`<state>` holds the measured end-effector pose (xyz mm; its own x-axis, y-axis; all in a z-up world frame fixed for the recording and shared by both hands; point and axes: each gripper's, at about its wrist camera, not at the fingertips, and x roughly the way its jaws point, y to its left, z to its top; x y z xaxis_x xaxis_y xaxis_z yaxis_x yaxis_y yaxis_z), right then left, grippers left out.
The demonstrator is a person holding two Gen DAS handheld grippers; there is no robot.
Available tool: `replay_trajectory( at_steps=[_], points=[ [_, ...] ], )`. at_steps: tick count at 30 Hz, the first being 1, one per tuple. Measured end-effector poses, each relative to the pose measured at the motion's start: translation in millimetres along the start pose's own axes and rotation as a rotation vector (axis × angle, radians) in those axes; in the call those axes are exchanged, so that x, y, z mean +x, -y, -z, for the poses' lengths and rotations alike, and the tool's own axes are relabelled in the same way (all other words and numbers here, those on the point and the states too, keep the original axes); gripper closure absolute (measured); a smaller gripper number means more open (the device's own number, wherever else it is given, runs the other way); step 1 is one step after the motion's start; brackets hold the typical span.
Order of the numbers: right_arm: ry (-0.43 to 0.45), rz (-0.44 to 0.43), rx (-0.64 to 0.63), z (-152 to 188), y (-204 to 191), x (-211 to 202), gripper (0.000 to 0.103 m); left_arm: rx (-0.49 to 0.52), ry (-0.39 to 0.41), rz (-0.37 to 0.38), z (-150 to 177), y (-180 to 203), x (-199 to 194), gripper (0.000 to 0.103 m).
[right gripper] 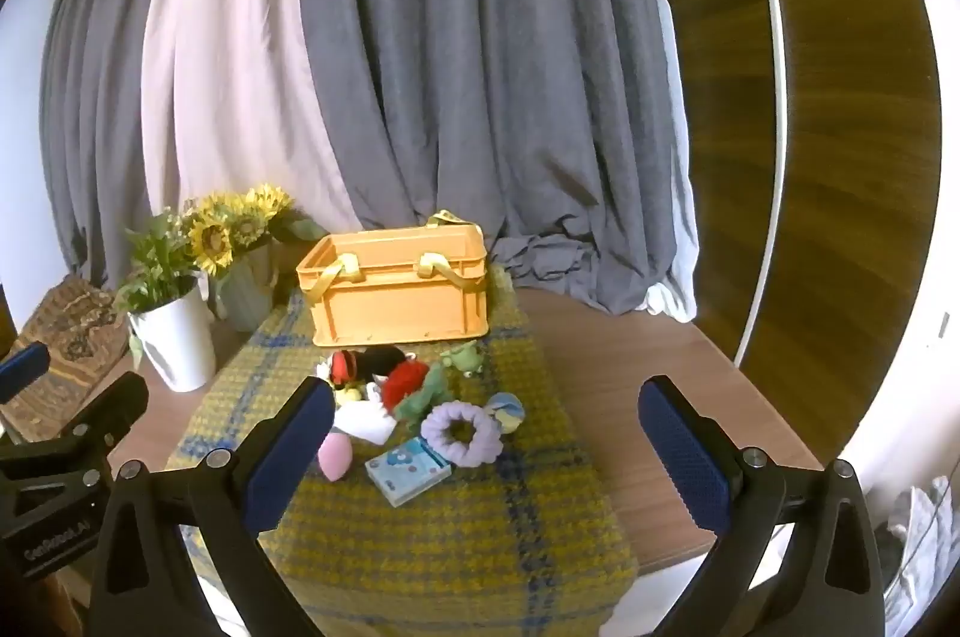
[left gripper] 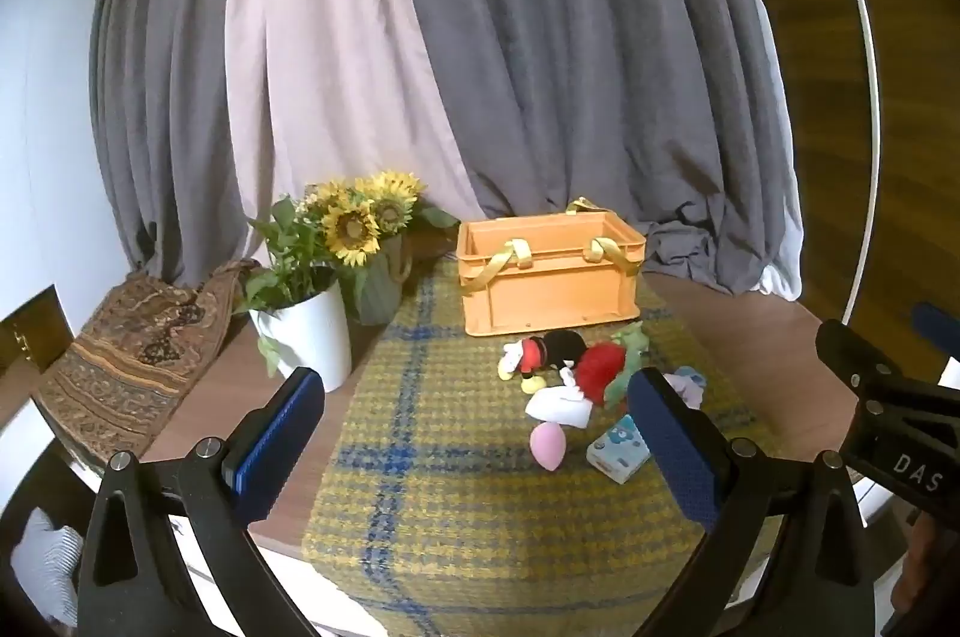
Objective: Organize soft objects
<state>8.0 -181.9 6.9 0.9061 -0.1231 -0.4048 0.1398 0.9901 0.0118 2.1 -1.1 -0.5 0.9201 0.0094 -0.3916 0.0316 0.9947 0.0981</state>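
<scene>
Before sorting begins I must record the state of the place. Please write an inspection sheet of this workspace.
Surface: wooden table with a yellow and blue checked cloth down its middle.
Job's things: orange crate at the back of the cloth; in front of it a pile with a mouse doll, a green plush toy, a purple ring, a pink egg-shaped sponge and a tissue pack.
Clutter: sunflowers, white plant pot, patterned bag.
Grippers: left hand-held gripper and right hand-held gripper both open, holding nothing.
Cables: nothing seen.
Surroundings: grey and pale curtains behind the table.
</scene>
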Motion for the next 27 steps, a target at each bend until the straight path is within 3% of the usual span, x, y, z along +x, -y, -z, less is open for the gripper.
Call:
replay_trajectory(
  at_steps=[27],
  points=[
    [0.014,-0.013,0.009,-7,10,-4,0.000,-0.033,0.028,-0.009,-24,8,-4,0.000]
  ],
)
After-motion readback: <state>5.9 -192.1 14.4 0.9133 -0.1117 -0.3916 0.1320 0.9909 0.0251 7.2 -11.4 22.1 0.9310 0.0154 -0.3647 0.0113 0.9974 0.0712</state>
